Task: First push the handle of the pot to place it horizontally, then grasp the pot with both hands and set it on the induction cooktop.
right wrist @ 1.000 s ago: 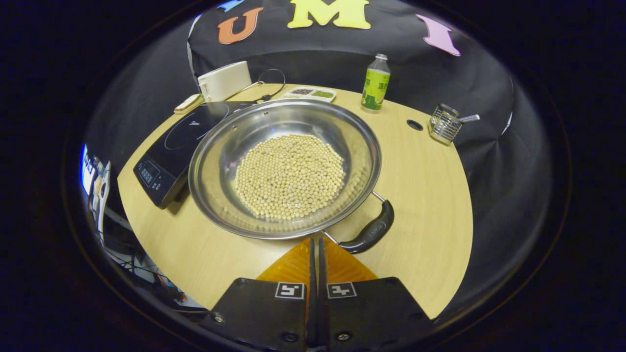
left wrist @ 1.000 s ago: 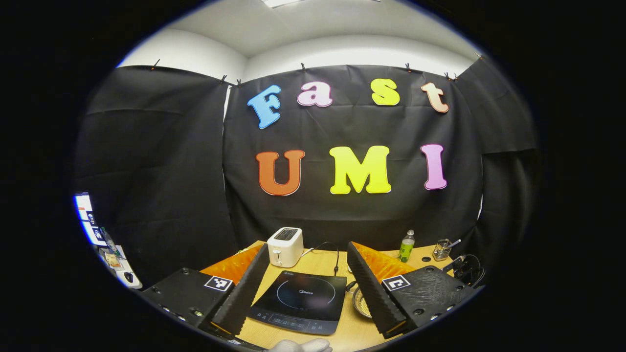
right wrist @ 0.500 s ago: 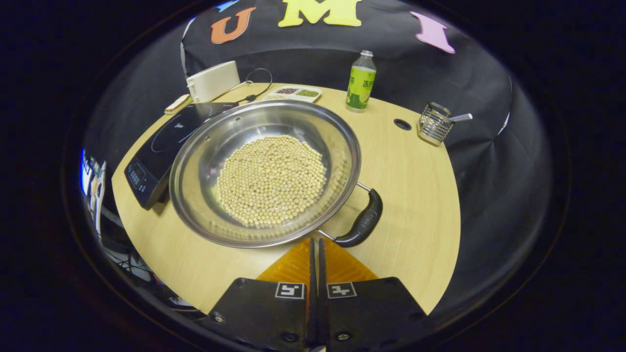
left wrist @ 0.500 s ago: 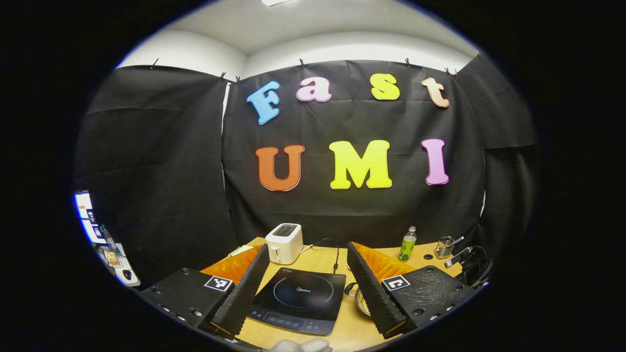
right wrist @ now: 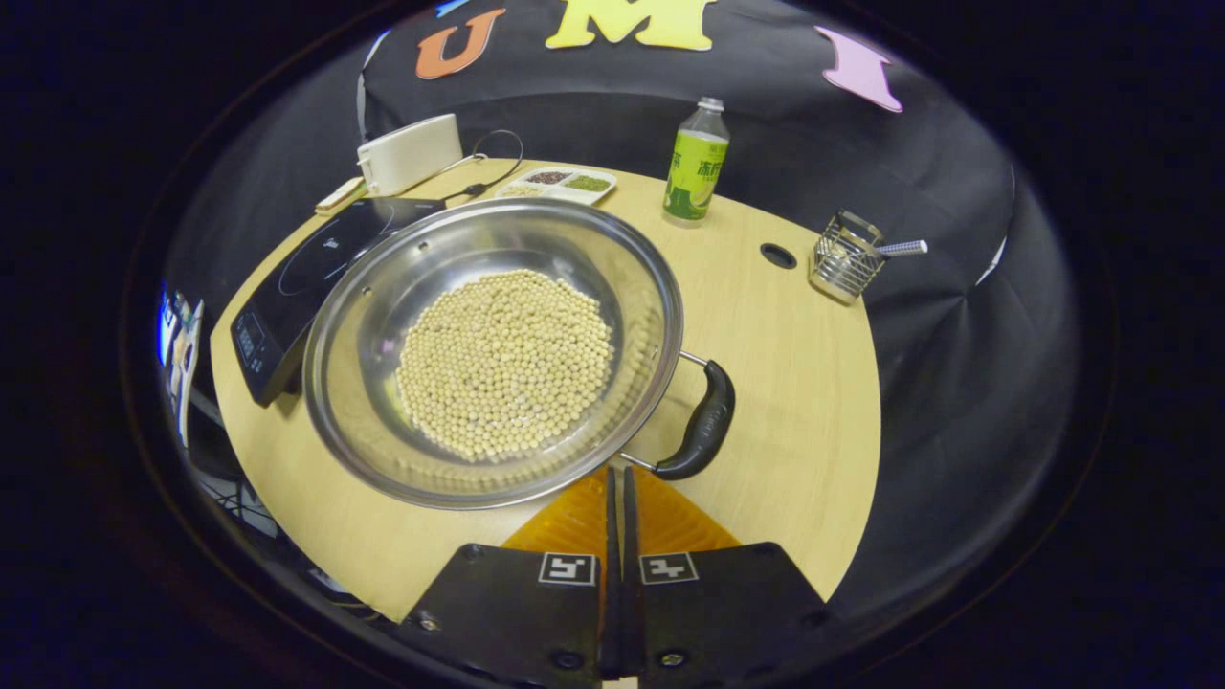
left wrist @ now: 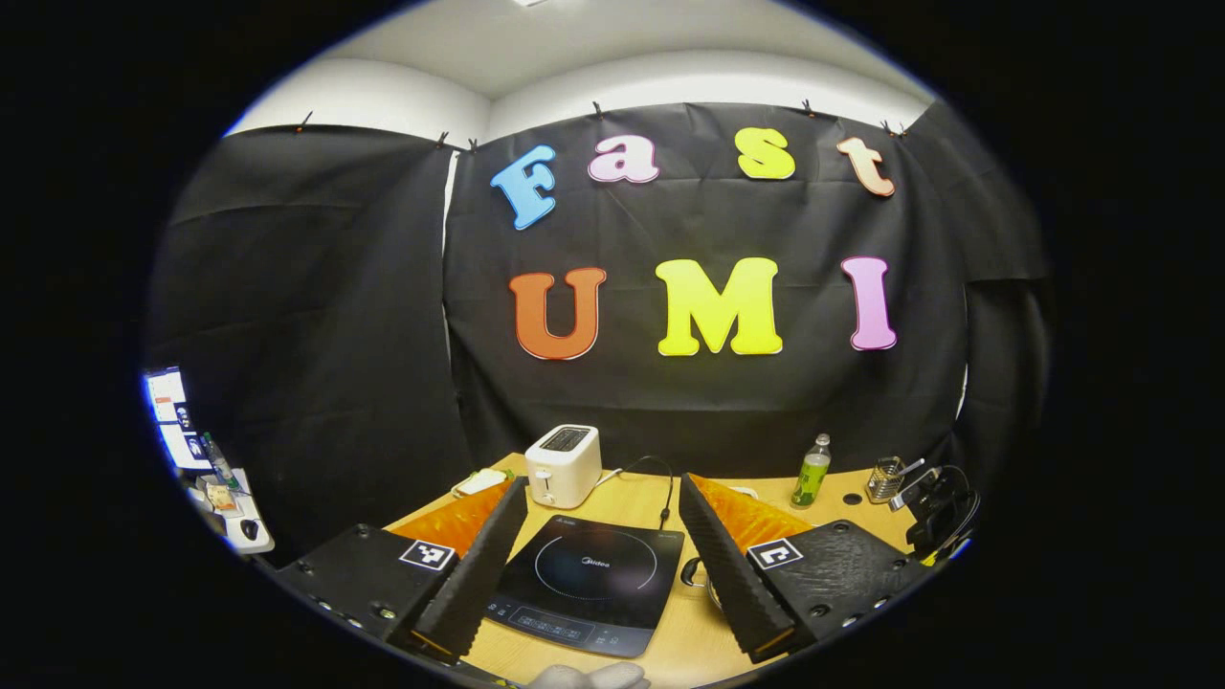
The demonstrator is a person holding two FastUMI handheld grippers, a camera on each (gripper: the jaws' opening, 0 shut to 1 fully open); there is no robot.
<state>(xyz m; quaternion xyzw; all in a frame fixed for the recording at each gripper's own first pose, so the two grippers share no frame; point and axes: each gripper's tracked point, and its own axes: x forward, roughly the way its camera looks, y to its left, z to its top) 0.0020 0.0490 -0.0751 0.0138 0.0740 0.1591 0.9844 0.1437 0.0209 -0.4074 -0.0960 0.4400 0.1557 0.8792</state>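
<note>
White toaster at back, sectioned dish beside, green bottle upright, wire basket right.

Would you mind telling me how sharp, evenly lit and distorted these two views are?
Right gripper view: sharp; the pot shows soft reflections, no harsh glare, and throws a shadow beside the induction cooktop; the table edge bows strongly. Left gripper view: sharp, evenly lit, the wall cloth bulging with fisheye curvature.
</note>
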